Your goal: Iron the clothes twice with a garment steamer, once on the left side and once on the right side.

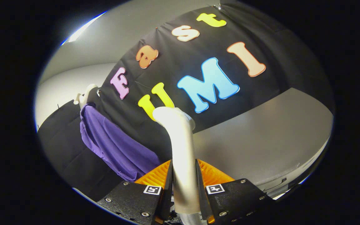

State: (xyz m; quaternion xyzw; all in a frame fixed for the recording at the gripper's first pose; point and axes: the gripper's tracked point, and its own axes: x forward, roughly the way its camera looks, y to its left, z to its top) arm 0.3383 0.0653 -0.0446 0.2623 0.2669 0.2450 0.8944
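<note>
So the gripper point(183, 175) has its two fingers point(155, 178) clamped on the handle of the garment steamer point(180, 137), one finger pressing each side of it. The steamer is a pale, silvery-white tube that runs straight up out of the gap between the fingers, then bends at the top into a wider head pointing off toward the far left. A bit of ribbed hose shows down low at the near end of the handle, right between the fingers.

The clothes, a purple shirt point(117, 147), hang to the left of the steamer, draped over a white hanger point(86, 93) whose top pokes out above the collar. The fabric falls down in loose folds toward the left finger, and its lower edge sits just beside that finger. The steamer head is near the shirt but apart from it; there's dark cloth visible between the two.

Behind everything is the black cloth wall point(198, 47). To the right, beyond the fingers, a grey desk point(261, 134) stretches away to the wall. The whole scene looks tilted, so the gripper is held at an angle.
</note>
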